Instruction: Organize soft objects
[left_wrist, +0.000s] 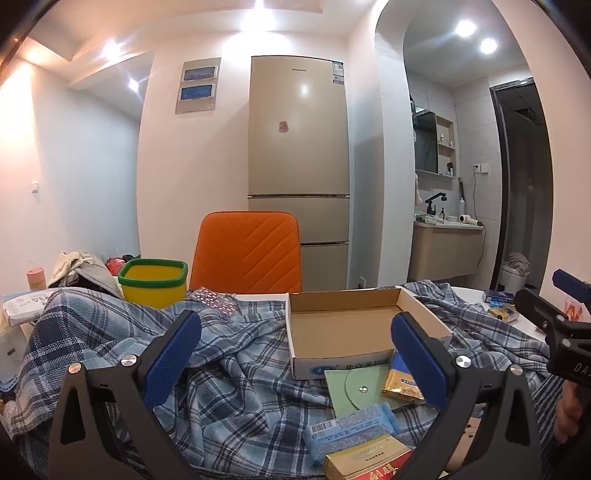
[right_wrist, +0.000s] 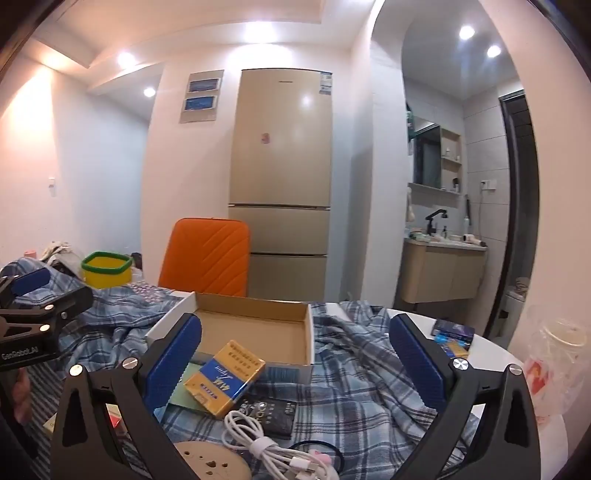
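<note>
Both claws are spread wide with nothing gripped: the left claw (left_wrist: 295, 354) and the right claw (right_wrist: 295, 354) are held level-ish above the desk (right_wrist: 491, 350), blue pads well apart. The soft thing, a blue plaid cloth (left_wrist: 236, 373), is seen rumpled right under and ahead of both claws, draped over most of the desk, not touched by either. Ahead of the left claw and slightly to its right, an open cardboard box (left_wrist: 343, 325) is sat on the cloth, empty inside. Between the right claw's fingers a yellow packet (right_wrist: 225, 376) is propped against the box's front edge, with a dark flat pack (right_wrist: 273, 413) and a coiled white cable (right_wrist: 258, 439) lying closer in. Below the left claw a light blue tissue pack (left_wrist: 351, 432) and a gold-and-red carton (left_wrist: 365, 461) can be made out. Off to the left claw's far left, a yellow bin with a green rim (left_wrist: 155, 280) is parked. Beyond the box an orange chair (left_wrist: 247, 251) is tucked in, and a beige fridge (left_wrist: 299, 147) is stood behind that.
</note>
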